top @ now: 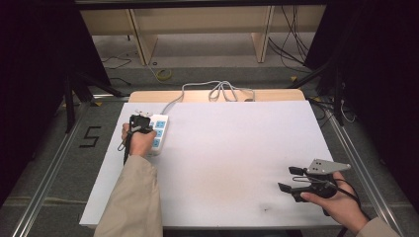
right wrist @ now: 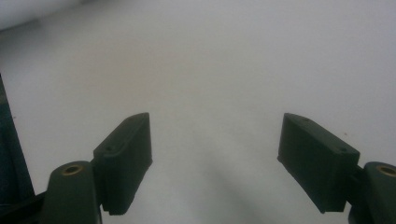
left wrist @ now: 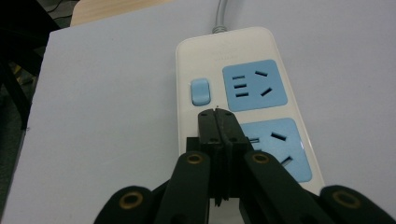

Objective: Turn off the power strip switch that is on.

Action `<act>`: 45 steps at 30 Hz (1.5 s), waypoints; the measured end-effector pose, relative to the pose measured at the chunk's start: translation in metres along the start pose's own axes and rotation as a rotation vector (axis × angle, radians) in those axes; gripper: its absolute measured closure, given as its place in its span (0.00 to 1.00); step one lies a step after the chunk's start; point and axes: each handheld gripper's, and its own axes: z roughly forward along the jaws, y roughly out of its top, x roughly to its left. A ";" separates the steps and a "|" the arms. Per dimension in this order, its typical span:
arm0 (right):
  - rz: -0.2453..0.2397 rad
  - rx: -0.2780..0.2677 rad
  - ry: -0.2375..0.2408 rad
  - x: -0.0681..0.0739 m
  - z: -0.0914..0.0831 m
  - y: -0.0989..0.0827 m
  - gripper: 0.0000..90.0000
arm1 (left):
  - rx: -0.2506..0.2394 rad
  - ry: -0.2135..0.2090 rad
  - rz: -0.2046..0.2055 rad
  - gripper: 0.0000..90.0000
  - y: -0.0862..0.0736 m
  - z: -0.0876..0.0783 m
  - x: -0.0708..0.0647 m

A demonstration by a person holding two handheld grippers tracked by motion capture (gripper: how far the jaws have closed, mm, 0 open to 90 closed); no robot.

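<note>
A white power strip (top: 159, 129) with blue socket faces lies at the left of the white table top, its grey cable (top: 207, 90) running to the back. In the left gripper view the strip (left wrist: 243, 56) has a blue switch (left wrist: 201, 91) and blue sockets (left wrist: 254, 85). My left gripper (left wrist: 217, 114) is shut, jaws pressed together with nothing between them, tips just below the switch over the strip; from above the left gripper (top: 140, 122) sits at the strip's left side. My right gripper (top: 290, 178) is open above bare table at the front right, also (right wrist: 215, 140).
The white board (top: 227, 163) rests on a wooden table whose edge (top: 276, 95) shows at the back. Loose cables lie on the floor behind. Metal rails run along both sides. Shelving stands at the far back.
</note>
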 end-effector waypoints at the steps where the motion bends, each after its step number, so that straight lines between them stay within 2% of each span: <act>1: -0.001 0.003 0.002 0.000 0.000 0.000 0.29 | 0.003 0.001 -0.006 1.00 0.000 0.000 0.000; 4: -0.001 -0.001 0.002 0.000 0.000 0.000 0.29 | 0.011 -0.004 -0.018 1.00 0.001 0.000 0.001; 9: -0.003 0.000 0.001 0.000 -0.001 0.000 0.29 | 0.020 -0.007 -0.004 1.00 0.003 0.000 0.001; 12: 0.000 -0.007 0.001 0.000 -0.001 0.000 0.29 | 0.023 -0.019 -0.031 1.00 0.003 0.000 0.004; 14: 0.000 -0.005 0.002 0.000 -0.001 0.000 0.29 | 0.036 -0.003 -0.012 1.00 0.003 -0.001 0.007; 18: -0.003 -0.008 0.001 0.000 -0.001 0.000 0.29 | 0.053 -0.013 -0.014 1.00 0.004 -0.002 0.012; 20: -0.005 -0.008 0.001 0.000 -0.001 0.000 0.29 | 0.053 -0.027 -0.047 1.00 0.003 -0.002 0.014; 26: 0.001 -0.008 -0.003 -0.001 -0.003 0.000 0.29 | 0.078 -0.031 -0.016 1.00 0.006 -0.001 0.016; 31: 0.005 -0.007 0.000 0.000 -0.002 0.000 0.30 | 0.093 -0.043 -0.006 1.00 0.009 -0.001 0.018; 34: 0.005 -0.006 0.001 0.000 -0.002 0.000 0.30 | 0.082 -0.064 -0.006 1.00 0.010 0.000 0.016; 36: 0.004 -0.008 -0.001 0.000 -0.002 0.000 0.30 | 0.086 -0.054 0.021 1.00 0.011 0.001 0.013; 40: 0.005 -0.006 -0.002 -0.001 -0.003 0.000 0.30 | 0.105 -0.045 0.043 1.00 0.015 0.003 0.011; 45: 0.003 -0.012 -0.003 -0.001 -0.003 0.000 0.30 | 0.114 -0.043 0.043 1.00 0.016 0.004 0.011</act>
